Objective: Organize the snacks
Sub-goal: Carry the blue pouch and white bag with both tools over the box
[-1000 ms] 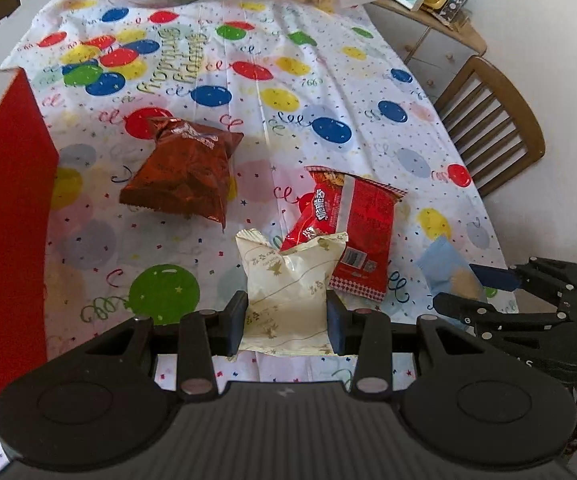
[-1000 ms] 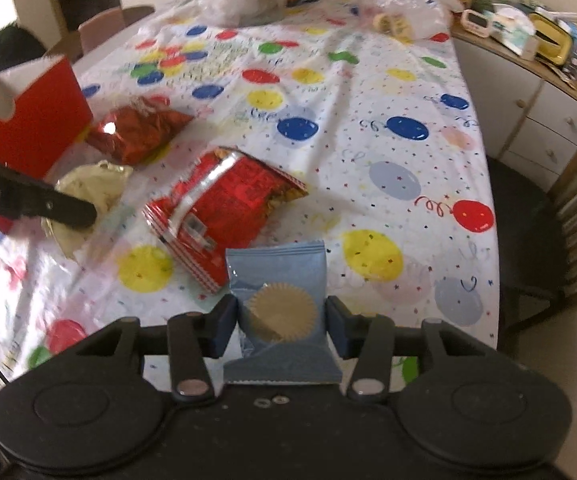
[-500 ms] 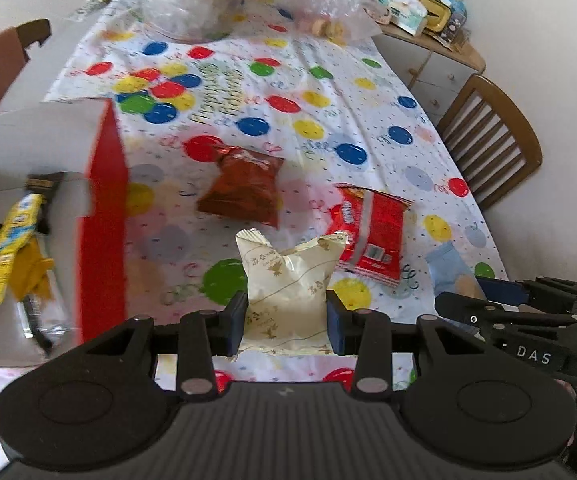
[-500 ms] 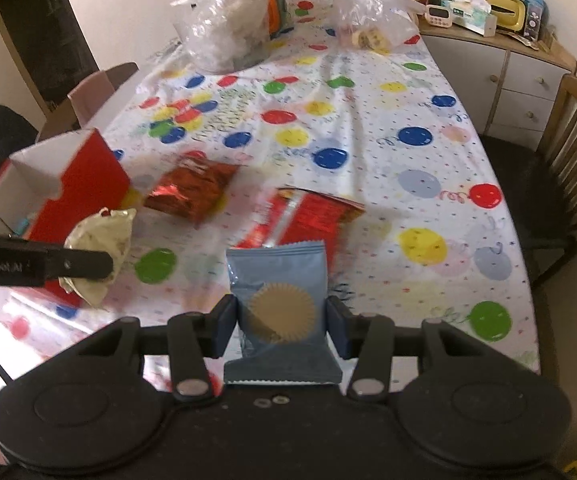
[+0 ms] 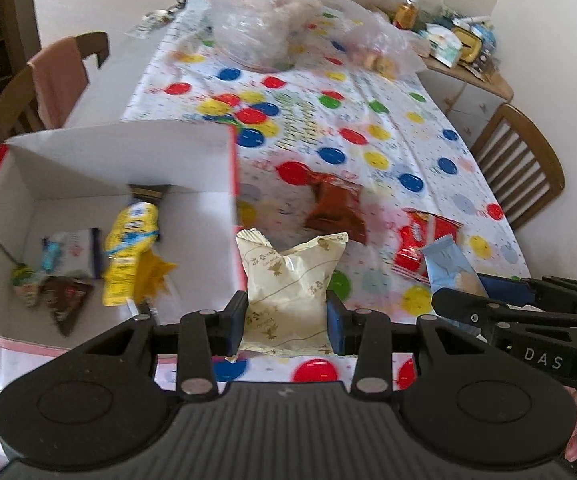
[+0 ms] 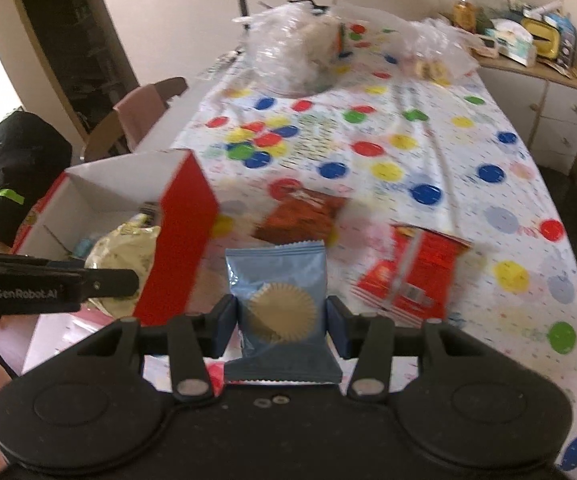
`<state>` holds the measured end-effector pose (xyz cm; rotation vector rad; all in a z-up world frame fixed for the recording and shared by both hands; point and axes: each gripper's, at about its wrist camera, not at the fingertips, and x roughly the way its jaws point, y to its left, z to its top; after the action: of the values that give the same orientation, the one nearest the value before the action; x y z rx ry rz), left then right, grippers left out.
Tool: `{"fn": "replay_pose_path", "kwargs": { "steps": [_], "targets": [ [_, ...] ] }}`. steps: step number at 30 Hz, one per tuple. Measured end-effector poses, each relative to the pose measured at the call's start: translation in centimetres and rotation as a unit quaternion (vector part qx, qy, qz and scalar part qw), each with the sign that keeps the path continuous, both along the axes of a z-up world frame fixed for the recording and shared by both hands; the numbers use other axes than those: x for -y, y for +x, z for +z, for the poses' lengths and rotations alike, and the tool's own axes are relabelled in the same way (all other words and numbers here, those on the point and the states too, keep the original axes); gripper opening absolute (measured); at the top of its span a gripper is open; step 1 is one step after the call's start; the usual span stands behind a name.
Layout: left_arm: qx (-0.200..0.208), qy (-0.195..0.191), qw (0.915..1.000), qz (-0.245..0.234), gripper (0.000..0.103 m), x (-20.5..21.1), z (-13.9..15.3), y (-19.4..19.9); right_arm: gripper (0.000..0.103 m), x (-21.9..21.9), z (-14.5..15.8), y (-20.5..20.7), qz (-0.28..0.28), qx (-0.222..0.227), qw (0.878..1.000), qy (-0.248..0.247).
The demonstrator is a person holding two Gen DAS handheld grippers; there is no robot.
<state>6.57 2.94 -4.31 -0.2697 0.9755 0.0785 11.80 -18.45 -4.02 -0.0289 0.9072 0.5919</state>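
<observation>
Between the two pads of the left gripper (image 5: 287, 322) sits a cream snack packet (image 5: 290, 292), pinched across its lower half so its crimped top stands free above the jaws. The jaws stand partly closed, pressing in on both sides of the packet. It looks light, puffy and soft, so a squeeze low on the body holds it without much force, though anything brittle inside could crush if the pads bear harder.

The right gripper (image 6: 280, 330) holds a blue packet (image 6: 278, 312) with a tan scalloped seal the same way, its jaws partly closed on the packet's flanks. That one looks flat and slick; the glossy film could slide, so a hold across the middle, as now, seems safer than one at a sealed edge.

Just left of the cream packet stands the red box (image 5: 128, 152) with white inner walls, open on top, already holding a yellow bag (image 5: 130, 252) and a few small wrappers. Both held packets hang above the table near the box's side wall.

Further out, on the balloon-print tablecloth (image 5: 368, 120), a brown bag (image 5: 334, 208) and a red packet (image 5: 420, 240) lie untouched, both crinkly and probably just as light.
</observation>
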Motion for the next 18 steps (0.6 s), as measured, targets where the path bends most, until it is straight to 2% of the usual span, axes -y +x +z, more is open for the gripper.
{"fn": "replay_pose_path", "kwargs": {
  "steps": [8,18],
  "targets": [
    [0.014,0.016,0.9995,0.024,0.039,-5.5,1.1,-1.9,0.046,-6.5,1.7,-1.6,0.031,0.022,0.999,0.005],
    [0.002,0.030,0.9981,0.053,0.039,-12.3,1.1,-2.4,0.046,-13.8,2.0,-1.9,0.064,0.034,0.997,-0.006]
  ]
}}
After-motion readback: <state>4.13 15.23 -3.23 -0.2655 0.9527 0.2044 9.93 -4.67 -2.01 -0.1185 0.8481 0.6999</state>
